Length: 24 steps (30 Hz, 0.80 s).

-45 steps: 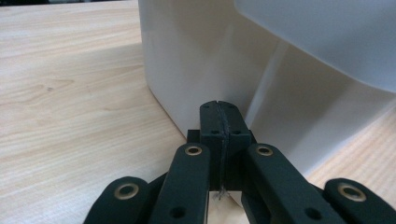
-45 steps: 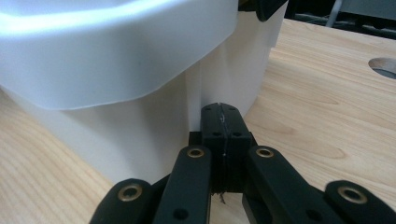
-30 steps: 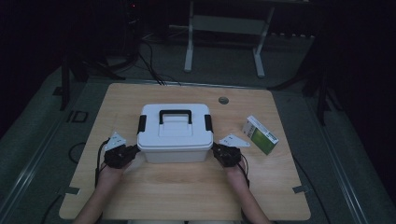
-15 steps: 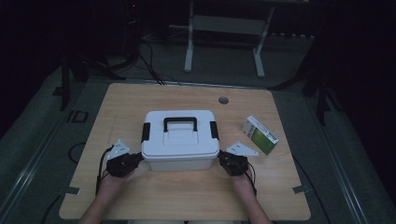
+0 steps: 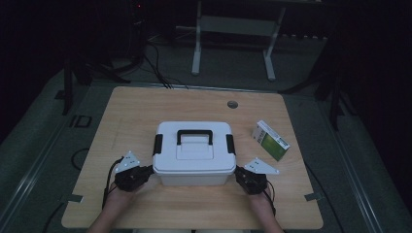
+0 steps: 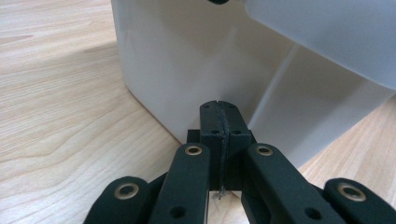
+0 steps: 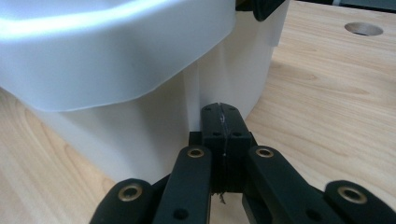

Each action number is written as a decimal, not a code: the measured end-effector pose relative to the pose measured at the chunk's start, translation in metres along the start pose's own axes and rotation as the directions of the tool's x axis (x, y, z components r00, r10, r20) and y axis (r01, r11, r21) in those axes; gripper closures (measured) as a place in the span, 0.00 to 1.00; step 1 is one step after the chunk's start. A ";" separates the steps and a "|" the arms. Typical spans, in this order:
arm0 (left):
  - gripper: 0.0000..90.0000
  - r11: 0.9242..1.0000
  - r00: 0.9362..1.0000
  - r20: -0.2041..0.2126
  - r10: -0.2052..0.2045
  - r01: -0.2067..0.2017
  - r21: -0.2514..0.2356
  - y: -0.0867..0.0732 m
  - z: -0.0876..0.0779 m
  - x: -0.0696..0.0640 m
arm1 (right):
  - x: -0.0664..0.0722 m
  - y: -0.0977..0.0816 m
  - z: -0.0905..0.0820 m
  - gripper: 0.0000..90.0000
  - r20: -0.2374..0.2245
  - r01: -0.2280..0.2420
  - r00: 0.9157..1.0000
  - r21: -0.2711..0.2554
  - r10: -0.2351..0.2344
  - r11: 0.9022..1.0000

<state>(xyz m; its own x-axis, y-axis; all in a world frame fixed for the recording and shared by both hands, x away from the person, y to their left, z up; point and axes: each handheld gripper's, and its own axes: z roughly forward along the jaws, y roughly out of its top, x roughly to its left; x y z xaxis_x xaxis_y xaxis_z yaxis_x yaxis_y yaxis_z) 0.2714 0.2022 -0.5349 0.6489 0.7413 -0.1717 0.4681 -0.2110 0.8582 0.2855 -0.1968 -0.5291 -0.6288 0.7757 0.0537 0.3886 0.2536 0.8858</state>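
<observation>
A white plastic box with a black handle and black side latches stands in the middle of the wooden table. My left gripper is shut, with its tip against the box's lower left front corner. At the lower right front corner my right gripper is shut too, its tip touching the wall under the lid's rim. The closed pads of the left gripper and those of the right gripper hold nothing.
A small white and green carton lies on the table to the right of the box. A round cable hole sits near the far edge. Beyond the table are a metal stand and cables on the dark floor.
The box has slid toward the near edge of the table, with both shut grippers moving back alongside its front corners. The carton has not moved.
</observation>
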 end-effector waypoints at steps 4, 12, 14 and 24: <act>1.00 1.000 1.000 0.013 0.014 -0.014 0.003 0.000 0.002 -0.006 | -0.001 -0.004 -0.008 1.00 0.008 -0.012 1.000 -0.003 0.012 1.000; 0.99 0.999 0.999 0.031 0.037 -0.038 0.014 0.001 0.005 -0.015 | -0.003 -0.009 -0.019 1.00 0.021 -0.006 1.000 -0.001 0.006 1.000; 0.99 0.999 0.998 0.038 0.042 -0.043 0.018 0.001 0.006 -0.017 | -0.005 -0.010 -0.022 1.00 0.027 -0.007 1.000 -0.001 0.007 1.000; 0.99 1.000 0.999 0.029 0.026 -0.026 0.010 0.002 0.007 -0.015 | -0.006 -0.012 -0.022 1.00 0.016 -0.026 1.000 -0.010 0.026 1.000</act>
<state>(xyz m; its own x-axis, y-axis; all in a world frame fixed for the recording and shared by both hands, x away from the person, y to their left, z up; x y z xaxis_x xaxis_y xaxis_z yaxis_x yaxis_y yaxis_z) 0.2668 0.1861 -0.5342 0.6776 0.7170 -0.1633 0.4568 -0.2364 0.8576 0.2698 -0.2175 -0.5294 -0.6075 0.7913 0.0692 0.3978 0.2276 0.8888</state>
